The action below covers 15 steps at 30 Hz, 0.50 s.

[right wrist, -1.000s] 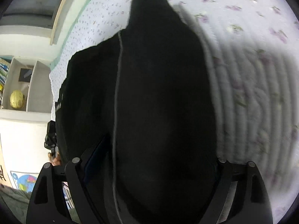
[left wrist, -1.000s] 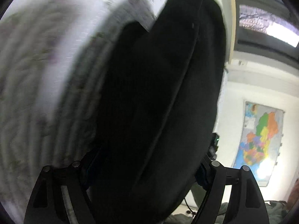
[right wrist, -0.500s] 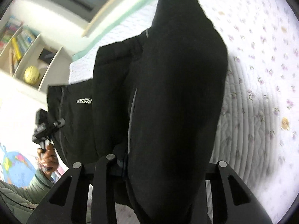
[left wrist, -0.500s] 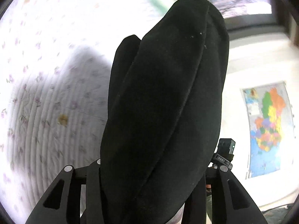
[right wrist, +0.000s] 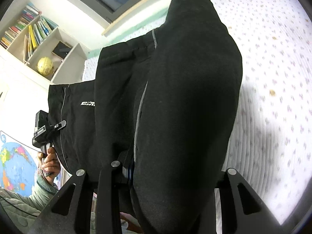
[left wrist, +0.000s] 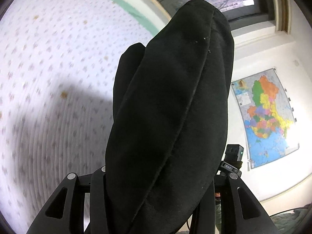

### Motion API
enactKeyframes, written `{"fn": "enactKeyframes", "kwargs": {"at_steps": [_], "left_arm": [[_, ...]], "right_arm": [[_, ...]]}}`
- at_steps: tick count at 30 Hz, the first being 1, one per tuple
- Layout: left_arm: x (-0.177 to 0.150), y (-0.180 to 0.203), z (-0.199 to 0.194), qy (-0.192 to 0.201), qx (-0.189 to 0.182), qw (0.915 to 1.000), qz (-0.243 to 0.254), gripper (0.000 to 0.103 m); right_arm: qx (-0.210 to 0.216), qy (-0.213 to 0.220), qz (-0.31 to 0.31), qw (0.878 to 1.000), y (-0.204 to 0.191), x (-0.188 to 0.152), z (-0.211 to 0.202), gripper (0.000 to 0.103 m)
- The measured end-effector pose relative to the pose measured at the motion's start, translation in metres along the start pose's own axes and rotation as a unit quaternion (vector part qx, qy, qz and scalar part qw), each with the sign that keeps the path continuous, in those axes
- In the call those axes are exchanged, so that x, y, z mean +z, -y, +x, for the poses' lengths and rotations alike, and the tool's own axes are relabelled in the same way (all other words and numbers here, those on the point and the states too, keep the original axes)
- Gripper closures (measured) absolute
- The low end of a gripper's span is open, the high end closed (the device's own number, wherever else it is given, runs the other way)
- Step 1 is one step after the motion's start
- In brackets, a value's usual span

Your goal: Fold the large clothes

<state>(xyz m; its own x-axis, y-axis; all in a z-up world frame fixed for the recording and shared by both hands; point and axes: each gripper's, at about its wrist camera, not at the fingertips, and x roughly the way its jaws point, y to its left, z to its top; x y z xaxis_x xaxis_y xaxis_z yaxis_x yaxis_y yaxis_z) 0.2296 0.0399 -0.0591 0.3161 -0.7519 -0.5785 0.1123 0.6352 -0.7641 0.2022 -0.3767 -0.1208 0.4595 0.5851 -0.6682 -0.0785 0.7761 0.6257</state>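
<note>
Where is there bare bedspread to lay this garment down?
Bare floral bedspread spreads left of the black garment up to the green edge strip; in the right wrist view, more to its right. Crowded: both claws, left and right, are filled with fabric.

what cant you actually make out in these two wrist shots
- Left wrist view: left tongs tips and pads, buried in the black garment.
- Right wrist view: right tongs tips, covered by the same garment.
- Right wrist view: the white lettering reads reversed and is partly tucked behind a fold.
- Both views: the garment's lower end, cut off by the bottom edge.
</note>
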Motion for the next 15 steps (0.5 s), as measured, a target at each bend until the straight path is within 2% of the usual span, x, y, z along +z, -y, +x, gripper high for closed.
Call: {"fn": "enactKeyframes", "kwargs": {"at_steps": [3, 6, 9, 13, 15], "left_arm": [[-0.011, -0.027, 0.008, -0.012, 0.009, 0.9995, -0.028, 0.06], [-0.024, -0.062, 0.024, -0.026, 0.027, 0.9981, -0.05, 0.06], [-0.035, -0.102, 0.035, -0.021, 0.044, 0.9967, -0.065, 0.06], [-0.044, -0.158, 0.031, 0.014, 0.008, 0.9942, -0.106, 0.06], [-0.051, -0.174, 0.034, 0.026, 0.0, 0.9949, -0.098, 0.06]], "right_arm": [[-0.006, -0.026, 0.016, 1.0, 0.009, -0.004, 0.02, 0.065], [-0.023, -0.051, 0.02, 0.998, 0.01, -0.009, 0.056, 0.065], [-0.039, -0.049, 0.017, 0.998, 0.024, -0.012, 0.082, 0.064], [-0.036, -0.034, 0.021, 0.999, 0.052, -0.011, 0.094, 0.061], [-0.037, -0.037, 0.018, 0.998, 0.056, -0.01, 0.11, 0.057]]}}
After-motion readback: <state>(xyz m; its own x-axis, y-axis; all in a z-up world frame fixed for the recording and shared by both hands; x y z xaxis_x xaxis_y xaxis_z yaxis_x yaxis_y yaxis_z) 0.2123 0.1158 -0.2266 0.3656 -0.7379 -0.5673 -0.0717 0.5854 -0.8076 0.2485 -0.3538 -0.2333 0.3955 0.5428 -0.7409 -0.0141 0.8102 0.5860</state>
